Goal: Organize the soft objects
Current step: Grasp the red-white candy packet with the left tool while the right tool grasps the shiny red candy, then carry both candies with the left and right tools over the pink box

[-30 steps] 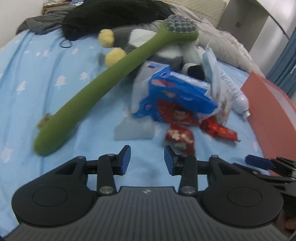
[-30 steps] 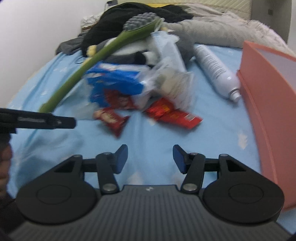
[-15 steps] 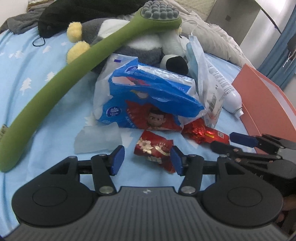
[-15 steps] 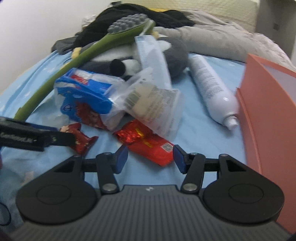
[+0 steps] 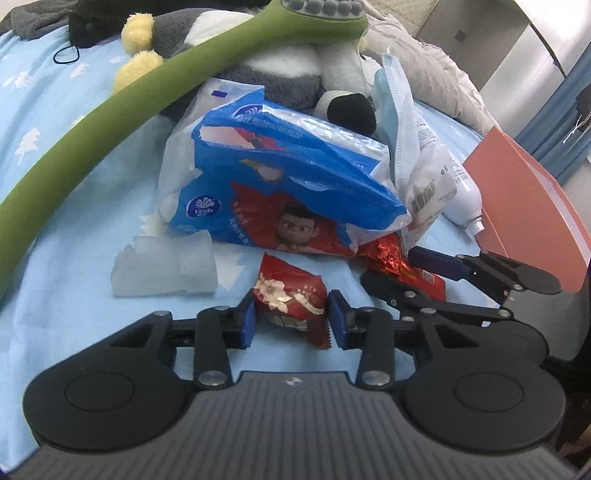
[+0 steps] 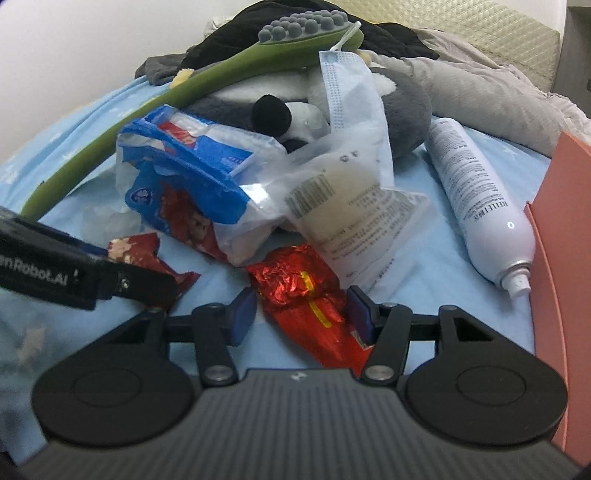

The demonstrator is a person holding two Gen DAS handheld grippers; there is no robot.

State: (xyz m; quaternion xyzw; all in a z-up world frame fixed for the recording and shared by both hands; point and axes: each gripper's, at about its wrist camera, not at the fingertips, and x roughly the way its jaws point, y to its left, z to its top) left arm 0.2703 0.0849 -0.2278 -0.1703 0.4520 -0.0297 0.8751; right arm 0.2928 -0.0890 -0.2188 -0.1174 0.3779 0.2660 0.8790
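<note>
On the blue bed point(image 5: 66, 155) a green brush point(image 5: 110, 107) ran from the left edge up over the pile, its grey nubbed head resting on a grey and white plush point(image 5: 280, 74). Only the left wrist view showed the plush's yellow feet point(image 5: 138, 66), a black hair tie point(image 5: 66, 56) beside them and a clear plastic scrap point(image 5: 164, 267) lying just left of the candy. A blue tissue pack point(image 5: 280, 184) sat mid-pile, with a face mask point(image 5: 397, 110) leaning on its right side.

The left gripper point(image 5: 291, 319) had its jaws closing around a red candy point(image 5: 291, 295) with a flower print; the left pad touched the wrapper, the right pad stood just clear. In the right wrist view that gripper point(image 6: 85, 273) crossed in from the left and hid most of that candy point(image 6: 147, 254).

The right gripper point(image 6: 301, 319) straddled a red foil packet point(image 6: 310, 295) with yellow marks, its jaws open and not clearly pressing. The left wrist view showed this gripper point(image 5: 424, 273) from the side, over the packet point(image 5: 388, 258).

The right wrist view alone gave a clear bag point(image 6: 351, 206) with a barcode in full, the whole white spray can point(image 6: 480, 206) lying beside it, and a black garment point(image 6: 258, 26) at the far edge. A pink box point(image 6: 561, 258) stood at the bed's right edge.
</note>
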